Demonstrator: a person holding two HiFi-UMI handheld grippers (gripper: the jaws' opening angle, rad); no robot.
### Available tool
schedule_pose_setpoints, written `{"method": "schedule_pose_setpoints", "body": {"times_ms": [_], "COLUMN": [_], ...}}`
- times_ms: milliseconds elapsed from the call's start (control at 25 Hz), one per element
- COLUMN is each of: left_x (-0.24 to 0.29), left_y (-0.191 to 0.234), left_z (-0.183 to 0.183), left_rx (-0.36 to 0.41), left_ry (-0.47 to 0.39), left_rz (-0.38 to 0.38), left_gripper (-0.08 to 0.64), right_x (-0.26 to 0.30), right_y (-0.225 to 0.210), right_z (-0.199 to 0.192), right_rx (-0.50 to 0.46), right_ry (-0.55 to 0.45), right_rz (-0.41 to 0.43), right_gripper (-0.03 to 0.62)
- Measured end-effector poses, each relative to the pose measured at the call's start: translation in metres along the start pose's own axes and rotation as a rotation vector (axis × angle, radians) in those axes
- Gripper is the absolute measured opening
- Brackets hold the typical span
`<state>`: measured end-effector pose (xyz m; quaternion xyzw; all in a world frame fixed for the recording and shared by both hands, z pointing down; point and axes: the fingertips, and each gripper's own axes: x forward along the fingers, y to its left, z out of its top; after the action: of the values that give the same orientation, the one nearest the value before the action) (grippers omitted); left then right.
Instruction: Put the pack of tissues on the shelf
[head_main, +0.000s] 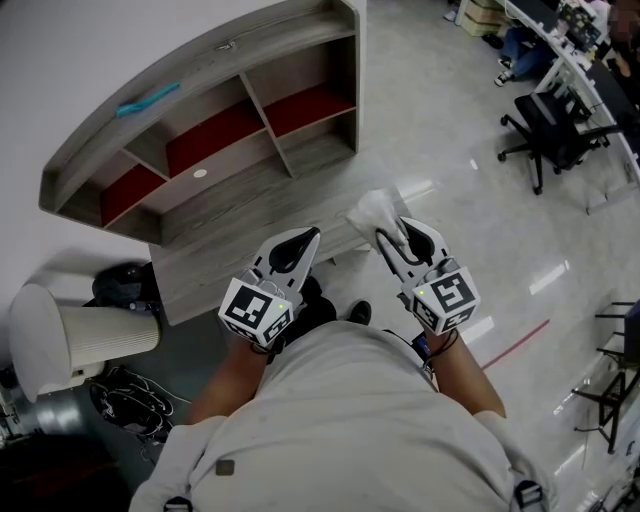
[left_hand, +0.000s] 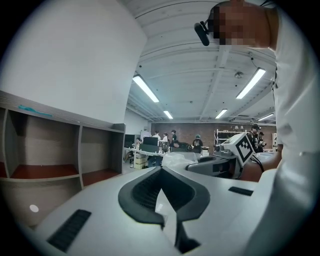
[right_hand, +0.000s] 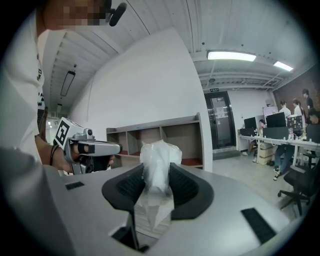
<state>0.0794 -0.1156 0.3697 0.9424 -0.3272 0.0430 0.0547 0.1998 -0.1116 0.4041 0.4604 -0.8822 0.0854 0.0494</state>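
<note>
**Head view: pack held by the right tongs, shelf not yet reached**

My worry is the grip. The right tongs (head_main: 392, 229) have the pack of tissues (head_main: 377, 211) by its soft, crinkled plastic wrapper, and much of the pack bulges out past the tips. A wrapper like that gives and slides, so I judge that a quick swing toward the shelf (head_main: 230, 62) at 11 o'clock could let the pack creep out. From where it sits, near the front right corner of the surface (head_main: 230, 220), it could drop to the floor. The compartments are boxed in by upright dividers. If I come in off-line, the bulging end could catch a board edge and be pulled from the pads.

In the right gripper view the right tongs stand about half open, with both pads pressed on the pack's wrapper. The left tongs (head_main: 308, 238), at 9 o'clock from the right pair, show a narrower gap in the left gripper view. Nothing is between their pads, and they touch neither the pack nor the shelf.
</note>
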Motion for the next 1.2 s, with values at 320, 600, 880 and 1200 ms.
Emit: {"method": "schedule_pose_setpoints", "body": {"times_ms": [320,600,880,1200], "left_x": [0.019,0.031,0.041,0.061], "left_y": [0.018,0.053,0.099,0.154], "left_z": [-0.01,-0.004,0.001,0.0], "left_rx": [-0.019,-0.031,-0.039,-0.042], "left_ry": [0.007,-0.003,-0.014,-0.015], "left_rz": [0.001,0.031,0.064,0.091], "left_gripper": [0.015,0.015,0.015,0.015], "right_x": [0.013,0.048,0.099,0.159], "right_y": [-0.018,-0.028,-0.033,-0.044], "right_z": [-0.012,-0.01,-0.002,-0.001], "right_rx": [0.021,0.024,0.01,0.008], "right_ry": [0.031,0.059,0.074,0.098], "right_rz": [-0.014,0.012,0.04,0.058], "right_gripper": [0.155,0.155,0.155,0.155]}}
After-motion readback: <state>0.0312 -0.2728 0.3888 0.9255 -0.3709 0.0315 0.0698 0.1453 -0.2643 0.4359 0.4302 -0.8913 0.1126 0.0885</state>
